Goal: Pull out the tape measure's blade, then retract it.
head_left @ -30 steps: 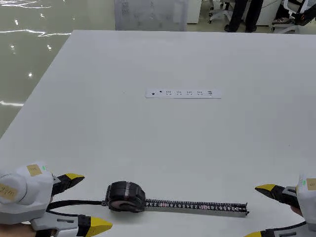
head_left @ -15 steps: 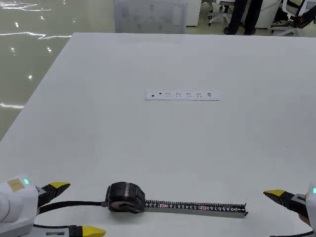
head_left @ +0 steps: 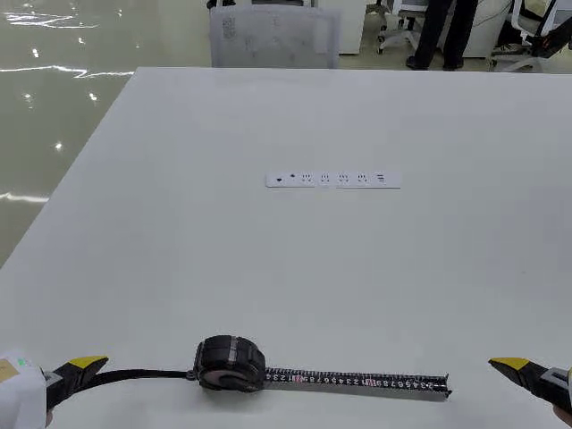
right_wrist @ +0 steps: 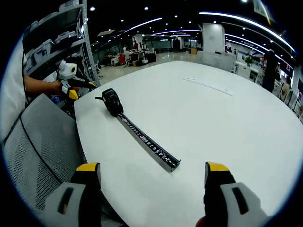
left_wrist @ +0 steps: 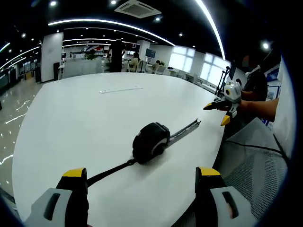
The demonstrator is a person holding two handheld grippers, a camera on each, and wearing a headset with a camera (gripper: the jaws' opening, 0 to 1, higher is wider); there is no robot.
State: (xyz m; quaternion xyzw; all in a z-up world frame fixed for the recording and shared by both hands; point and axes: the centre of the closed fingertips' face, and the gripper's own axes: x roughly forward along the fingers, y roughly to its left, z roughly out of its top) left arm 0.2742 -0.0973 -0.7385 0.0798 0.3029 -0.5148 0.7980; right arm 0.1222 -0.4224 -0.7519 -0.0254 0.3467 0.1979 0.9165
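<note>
The tape measure (head_left: pixel 230 364) lies at the table's (head_left: pixel 313 259) near edge, blade (head_left: pixel 357 382) extended; left gripper (left_wrist: pixel 140 172) and right gripper (right_wrist: pixel 152 166) flank it, jaws released.

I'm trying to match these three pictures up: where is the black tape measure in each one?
Head view: tape measure at the bottom, left of centre, blade running right.
Left gripper view: tape measure at centre, blade pointing to the upper right.
Right gripper view: tape measure left of centre, blade running toward the lower middle.
Shared landmark: the white power strip, lying beyond it in all three.
</note>
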